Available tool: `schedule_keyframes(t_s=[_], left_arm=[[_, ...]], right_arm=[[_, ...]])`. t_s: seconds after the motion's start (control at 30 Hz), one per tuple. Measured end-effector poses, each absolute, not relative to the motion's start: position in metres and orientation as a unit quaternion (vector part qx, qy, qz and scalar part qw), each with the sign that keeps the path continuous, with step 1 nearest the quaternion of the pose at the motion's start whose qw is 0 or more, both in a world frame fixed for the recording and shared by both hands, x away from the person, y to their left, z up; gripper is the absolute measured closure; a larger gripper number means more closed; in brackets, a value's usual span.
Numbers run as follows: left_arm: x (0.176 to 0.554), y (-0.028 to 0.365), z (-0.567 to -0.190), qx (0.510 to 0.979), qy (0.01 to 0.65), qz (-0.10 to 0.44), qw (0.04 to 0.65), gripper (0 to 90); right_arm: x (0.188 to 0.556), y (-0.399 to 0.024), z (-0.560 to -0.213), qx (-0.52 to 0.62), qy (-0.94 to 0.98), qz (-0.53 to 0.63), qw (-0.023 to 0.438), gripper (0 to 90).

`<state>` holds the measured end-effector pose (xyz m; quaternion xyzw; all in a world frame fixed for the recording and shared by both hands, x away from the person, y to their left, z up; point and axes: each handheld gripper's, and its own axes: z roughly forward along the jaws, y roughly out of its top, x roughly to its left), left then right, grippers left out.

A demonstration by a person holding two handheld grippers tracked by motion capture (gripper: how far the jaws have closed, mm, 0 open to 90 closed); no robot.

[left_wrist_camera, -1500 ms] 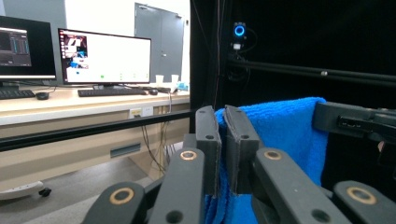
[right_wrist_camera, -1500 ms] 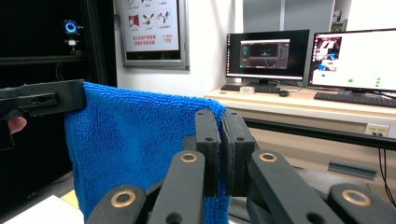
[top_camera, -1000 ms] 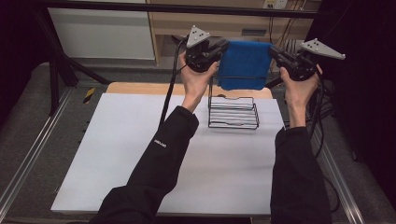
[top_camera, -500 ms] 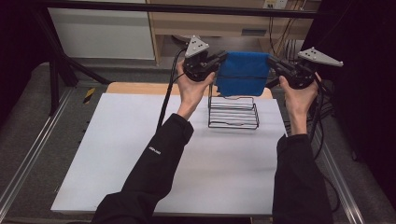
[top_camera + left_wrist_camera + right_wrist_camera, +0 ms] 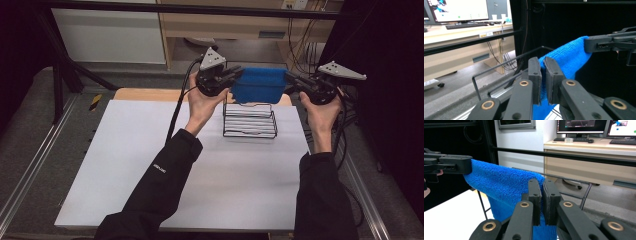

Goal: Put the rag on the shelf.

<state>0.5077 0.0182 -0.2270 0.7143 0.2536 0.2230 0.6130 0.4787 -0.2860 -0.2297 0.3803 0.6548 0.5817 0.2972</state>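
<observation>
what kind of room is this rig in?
Likely an office-style lab or workshop: desks with monitors and a keyboard, a metal-framed white table, and loose cables by a wooden bench behind it.

The left gripper [image 5: 543, 72] was clamped on an edge of the blue cloth [image 5: 569, 57], jaws nearly together. The right gripper [image 5: 610, 43] gripped the cloth's far corner. A black wire rack [image 5: 506, 65] stood behind.
</observation>
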Motion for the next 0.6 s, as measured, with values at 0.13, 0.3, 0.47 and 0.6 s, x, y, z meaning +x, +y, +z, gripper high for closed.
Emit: schedule_keyframes(t_s=[0.13, 0.3, 0.47, 0.6], left_arm=[[0.506, 0.019, -0.233, 0.724, 0.256, 0.213, 0.604, 83.4], [0.503, 0.020, -0.240, 0.733, 0.257, 0.204, 0.596, 82.5], [0.502, 0.019, -0.246, 0.746, 0.260, 0.199, 0.580, 81.1], [0.500, 0.022, -0.242, 0.746, 0.263, 0.196, 0.580, 76.9]], right_arm=[[0.476, -0.288, -0.234, 0.378, 0.660, 0.581, 0.291, 86.4], [0.474, -0.287, -0.238, 0.375, 0.671, 0.571, 0.288, 86.3], [0.474, -0.286, -0.241, 0.374, 0.680, 0.563, 0.285, 86.2], [0.473, -0.288, -0.243, 0.372, 0.683, 0.561, 0.283, 86.2]])
